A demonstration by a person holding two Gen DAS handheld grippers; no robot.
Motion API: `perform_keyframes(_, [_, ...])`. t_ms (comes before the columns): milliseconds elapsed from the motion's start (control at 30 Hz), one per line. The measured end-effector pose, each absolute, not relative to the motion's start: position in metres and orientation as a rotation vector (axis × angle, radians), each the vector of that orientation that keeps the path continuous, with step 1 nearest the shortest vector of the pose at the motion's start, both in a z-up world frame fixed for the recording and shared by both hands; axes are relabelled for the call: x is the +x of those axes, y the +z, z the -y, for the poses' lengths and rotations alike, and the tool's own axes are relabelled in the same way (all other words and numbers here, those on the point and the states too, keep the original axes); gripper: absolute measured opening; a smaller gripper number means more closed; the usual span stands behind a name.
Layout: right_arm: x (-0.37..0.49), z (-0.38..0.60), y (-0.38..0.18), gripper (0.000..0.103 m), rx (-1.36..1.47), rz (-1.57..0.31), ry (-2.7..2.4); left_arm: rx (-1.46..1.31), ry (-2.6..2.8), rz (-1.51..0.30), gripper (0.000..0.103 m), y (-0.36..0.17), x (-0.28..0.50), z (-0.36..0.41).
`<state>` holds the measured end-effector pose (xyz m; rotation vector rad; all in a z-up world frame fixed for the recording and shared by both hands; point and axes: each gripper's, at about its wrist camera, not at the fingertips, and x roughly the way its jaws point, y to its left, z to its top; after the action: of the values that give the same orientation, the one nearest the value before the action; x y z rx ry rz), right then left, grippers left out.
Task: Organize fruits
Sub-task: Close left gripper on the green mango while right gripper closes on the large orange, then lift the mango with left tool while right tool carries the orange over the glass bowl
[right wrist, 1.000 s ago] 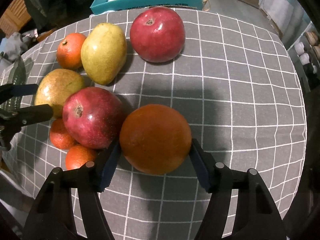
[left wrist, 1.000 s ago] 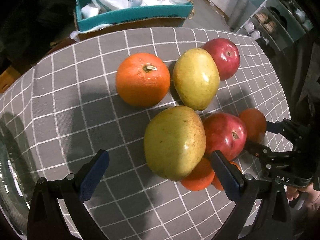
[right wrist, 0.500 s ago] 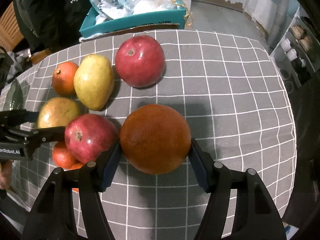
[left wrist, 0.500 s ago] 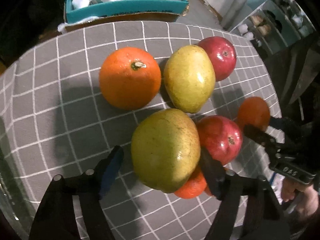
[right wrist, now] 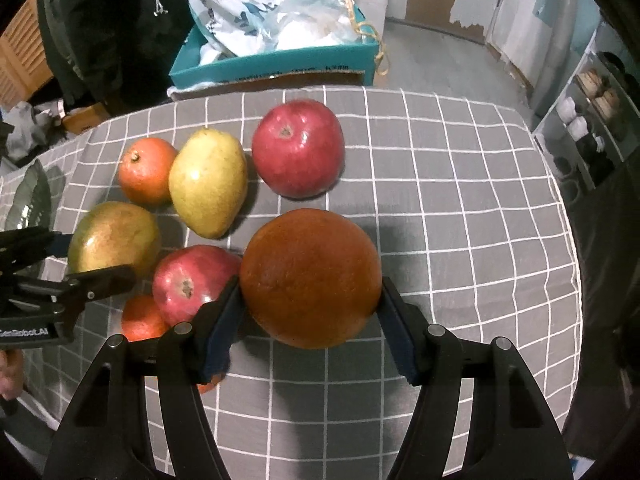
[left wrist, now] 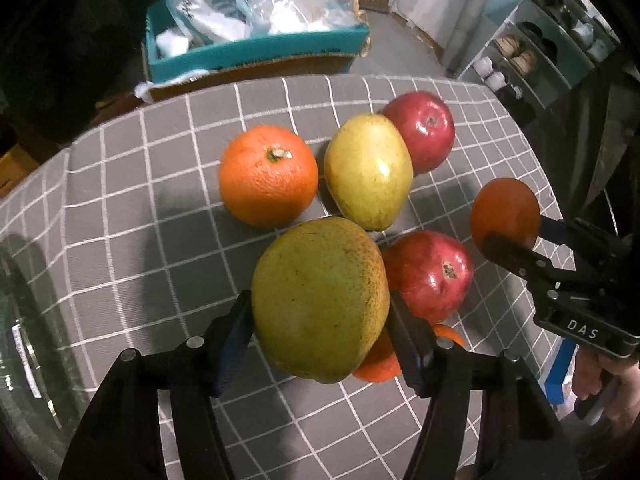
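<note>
My left gripper has its jaws closing on a large green-yellow mango, and both pads touch its sides. Under and beside it lie a red apple and small oranges. Further back sit a big orange, a yellow pear and a second red apple. My right gripper is shut on a dark orange, held above the cloth. In the left wrist view that right gripper shows at the right with the dark orange.
A grey checked tablecloth covers the round table. A teal box with plastic bags stands beyond the far edge. A glass dish lies at the left edge. Shelves with cups stand at the right.
My left jaws went from wide open around the mango to closed against its sides. My right gripper rose with the dark orange, away from the red apple.
</note>
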<state>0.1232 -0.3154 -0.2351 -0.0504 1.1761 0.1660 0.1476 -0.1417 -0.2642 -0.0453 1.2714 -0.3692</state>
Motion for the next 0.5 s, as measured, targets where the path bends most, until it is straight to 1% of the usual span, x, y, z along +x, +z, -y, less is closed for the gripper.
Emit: perform_keyframes(500, [0.110, 0.299, -0.178, 0.065, -0.052, -1.024, 0.176, 0.033, -0.286, -1.074, 0.066, -0.197, 0.124, 0.119])
